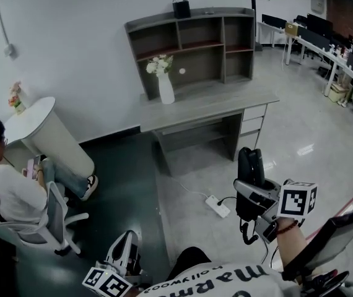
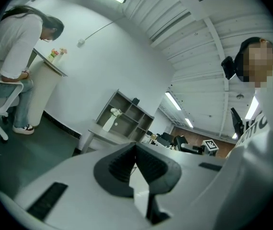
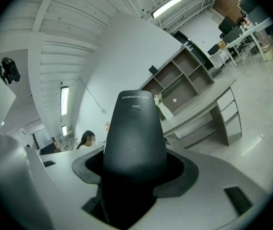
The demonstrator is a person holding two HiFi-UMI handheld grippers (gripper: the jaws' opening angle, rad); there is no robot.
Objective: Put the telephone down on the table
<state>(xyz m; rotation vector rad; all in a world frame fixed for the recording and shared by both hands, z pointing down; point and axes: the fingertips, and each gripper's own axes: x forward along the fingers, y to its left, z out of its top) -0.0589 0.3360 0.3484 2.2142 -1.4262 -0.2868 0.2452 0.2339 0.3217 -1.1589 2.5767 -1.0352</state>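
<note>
Currently the right tool is clamped on the telephone. The black handset stands up between its jaws, gripped at the lower end, with the upper end pointing away from the tool. Judgement: holding it by one end leaves the rest of the body free to meet a surface first.

Head view: the telephone is in the air over the floor, well short of the desk, which lies ahead of the right tool. Telephone not yet down; the carry to the desk remains.

Left tool: jaws together, nothing between them. It hangs low, well apart from the right tool, probably idle because one tool suffices.

Beyond the right tool the desk front is bare. A white vase stands further back, under the shelf unit. The bare front looks the likely landing spot.

A power strip lies on the floor between tool and desk: watch footing. A seated person is well off on the left tool's side, not involved.
</note>
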